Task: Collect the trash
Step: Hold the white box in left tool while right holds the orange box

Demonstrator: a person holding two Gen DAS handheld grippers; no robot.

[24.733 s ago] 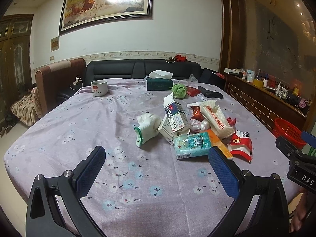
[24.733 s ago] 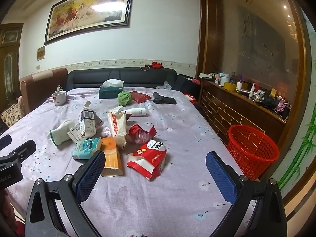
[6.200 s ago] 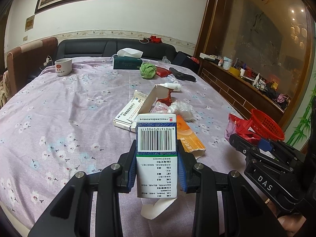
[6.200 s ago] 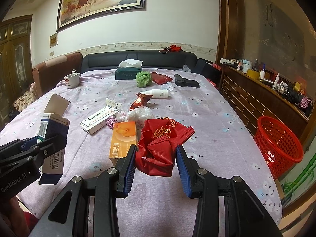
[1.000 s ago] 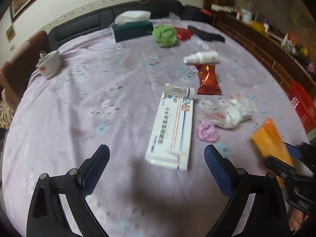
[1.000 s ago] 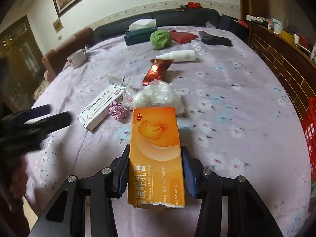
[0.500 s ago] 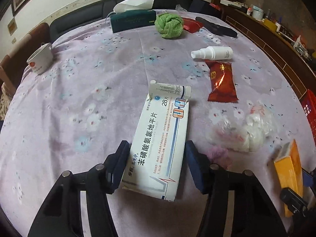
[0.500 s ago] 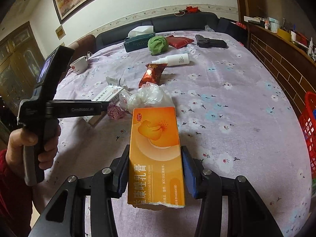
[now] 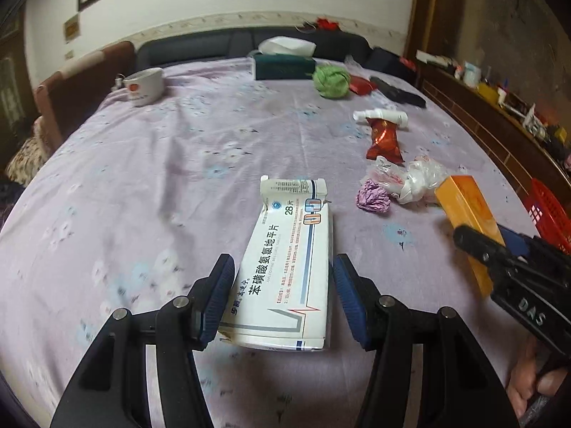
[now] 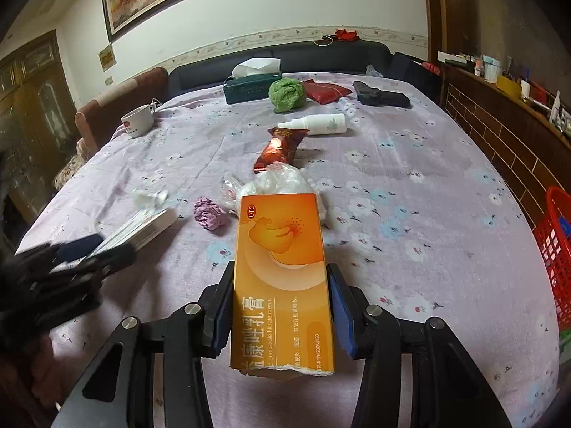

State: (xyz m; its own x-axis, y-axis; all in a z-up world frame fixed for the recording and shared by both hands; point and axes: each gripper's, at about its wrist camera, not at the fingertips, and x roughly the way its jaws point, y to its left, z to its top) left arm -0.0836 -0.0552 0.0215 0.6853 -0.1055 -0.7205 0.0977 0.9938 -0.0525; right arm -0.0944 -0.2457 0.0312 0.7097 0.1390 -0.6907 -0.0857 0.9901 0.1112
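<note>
My left gripper (image 9: pixel 282 285) is shut on a white medicine box (image 9: pixel 289 271), its blue pads against the box's two long sides and the box raised a little off the purple tablecloth (image 9: pixel 178 164). In the right wrist view the same box (image 10: pixel 142 228) shows blurred at the left. My right gripper (image 10: pixel 282 306) is shut on an orange cream box (image 10: pixel 282 271), held above the cloth; that box (image 9: pixel 471 210) also appears at the right of the left wrist view. On the cloth lie a red snack wrapper (image 10: pixel 280 148), a clear plastic bag (image 10: pixel 278 182) and a purple paper wad (image 10: pixel 208 212).
A red basket (image 10: pixel 556 249) stands on the floor off the table's right edge. At the far end sit a mug (image 10: pixel 137 121), a green tissue box (image 10: pixel 249 89), a green cloth ball (image 10: pixel 287 94), a white spray bottle (image 10: pixel 321 123) and a black object (image 10: pixel 380 98). A cluttered shelf (image 10: pixel 506 85) runs along the right wall.
My left gripper went from wide open above the white box to shut on it, then drew back and lifted it. The right gripper kept the orange box almost still.
</note>
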